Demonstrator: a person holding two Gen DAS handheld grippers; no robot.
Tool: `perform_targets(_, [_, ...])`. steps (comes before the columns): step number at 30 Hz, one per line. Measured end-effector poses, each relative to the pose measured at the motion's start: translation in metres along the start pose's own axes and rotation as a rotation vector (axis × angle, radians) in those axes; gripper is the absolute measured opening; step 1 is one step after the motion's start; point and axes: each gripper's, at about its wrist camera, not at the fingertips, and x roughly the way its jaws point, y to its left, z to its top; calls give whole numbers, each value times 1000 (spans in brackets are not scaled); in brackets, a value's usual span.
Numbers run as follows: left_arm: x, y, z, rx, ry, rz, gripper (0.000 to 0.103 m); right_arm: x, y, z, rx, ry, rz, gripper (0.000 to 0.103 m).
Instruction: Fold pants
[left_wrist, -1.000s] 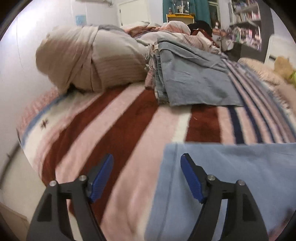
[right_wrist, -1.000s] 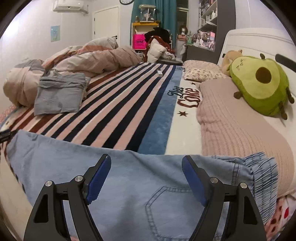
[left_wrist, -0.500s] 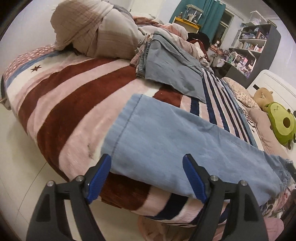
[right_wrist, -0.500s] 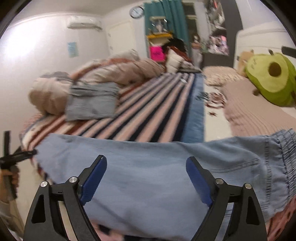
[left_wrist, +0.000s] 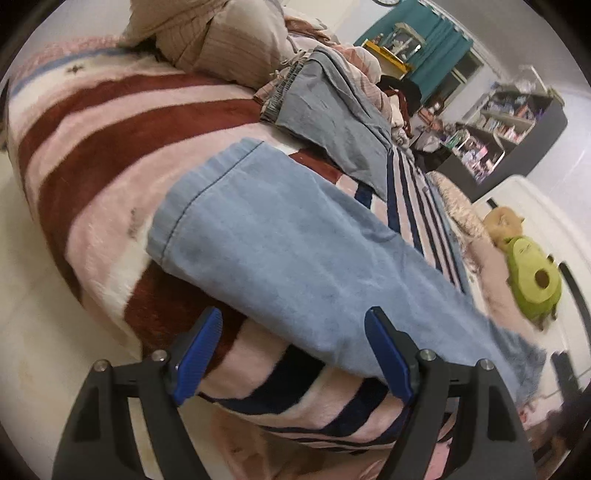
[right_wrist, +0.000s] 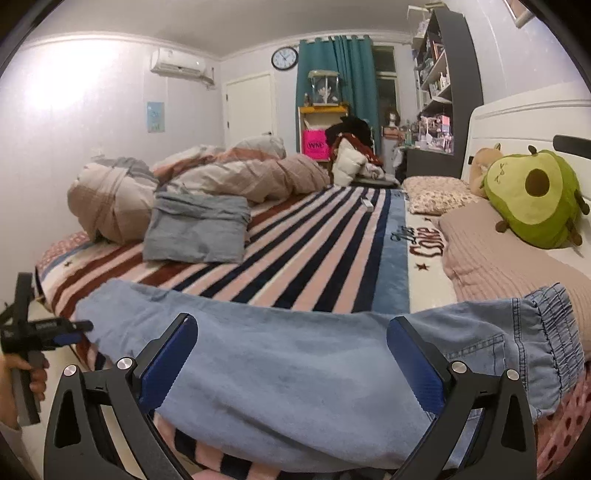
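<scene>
Light blue denim pants (right_wrist: 303, 354) lie stretched flat along the near edge of the striped bed, hem at the left, elastic waistband (right_wrist: 550, 332) at the right. In the left wrist view the pants (left_wrist: 280, 243) run from the hem (left_wrist: 192, 195) away to the right. My left gripper (left_wrist: 291, 354) is open and empty, just off the bed edge below the leg. It also shows at the left of the right wrist view (right_wrist: 70, 328). My right gripper (right_wrist: 291, 362) is open and empty, low in front of the pants' middle.
A folded grey garment (right_wrist: 195, 232) lies farther back on the striped blanket (right_wrist: 325, 254), next to a bundled duvet (right_wrist: 110, 199). A green avocado plush (right_wrist: 532, 199) and pillows sit by the headboard at right. The floor (left_wrist: 44, 332) lies below the bed edge.
Both grippers have drawn back and down from the bed, staying open. The left wrist view has swung right, so the whole pant leg now shows. The pants lie still.
</scene>
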Motion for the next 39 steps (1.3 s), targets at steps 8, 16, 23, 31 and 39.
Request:
perform_targets(8, [23,14,15,-85,-46,-54,74,3,1,0,-12,-1,-16,102])
perform_targets(16, [44,29,40,-151,-85,-96,23,18,-19,2,111,45,2,102])
perform_targets(23, [51,35,56,-166,-140,-99,7,17,-14,5,95,45,-42,102])
perform_targets(31, [29,32,95,8,-239,67,7,16,-13,4,92,52,-49,102])
perform_targets(39, [-5,35,149,83,-354,345,7,9,-27,0,172,28,5,102])
